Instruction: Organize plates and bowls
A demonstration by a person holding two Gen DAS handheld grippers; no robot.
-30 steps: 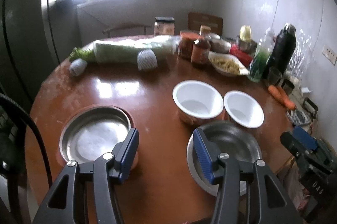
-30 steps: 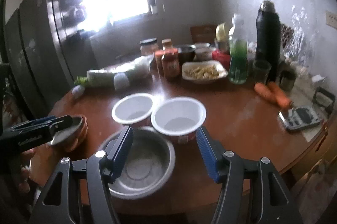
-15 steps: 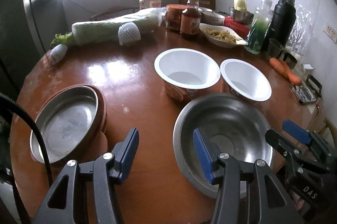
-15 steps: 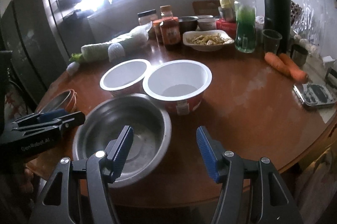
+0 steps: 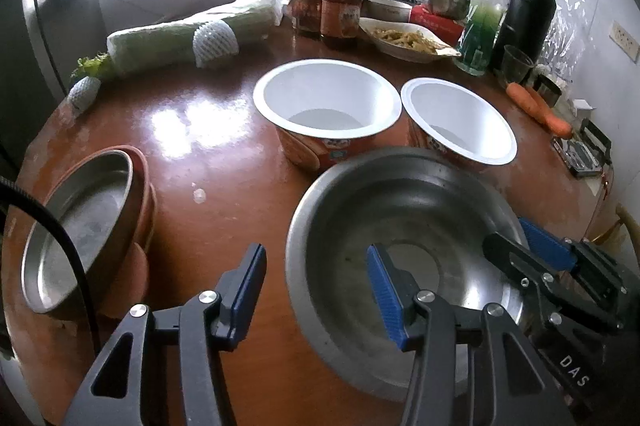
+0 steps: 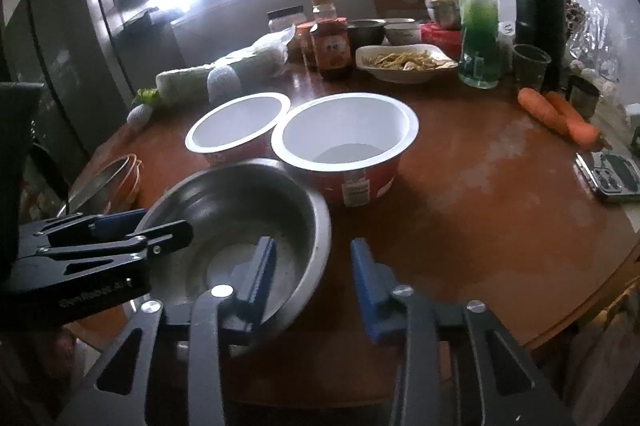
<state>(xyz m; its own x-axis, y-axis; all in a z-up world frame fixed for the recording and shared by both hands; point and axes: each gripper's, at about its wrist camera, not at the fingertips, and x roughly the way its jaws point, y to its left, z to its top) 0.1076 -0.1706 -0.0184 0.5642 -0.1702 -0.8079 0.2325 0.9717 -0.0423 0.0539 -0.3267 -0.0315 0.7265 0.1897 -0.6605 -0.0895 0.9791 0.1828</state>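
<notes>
Brown round wooden table point(image 5: 224, 161) is seen under a big shiny steel bowl point(image 5: 404, 209). Its rim is straddled, not yet pinched, by the left gripper point(image 5: 316, 290) and the just-closing right gripper point(image 6: 312, 274).

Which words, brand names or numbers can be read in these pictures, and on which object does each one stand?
"DAS": white letters on the black body of the right tool, seen in the left wrist view.
Embossed lettering on the black body of the left tool, seen in the right wrist view: too blurred to read.
Labels on the two instant noodle bowls, the sauce bottle and the green bottle: too small and blurred to read.
</notes>
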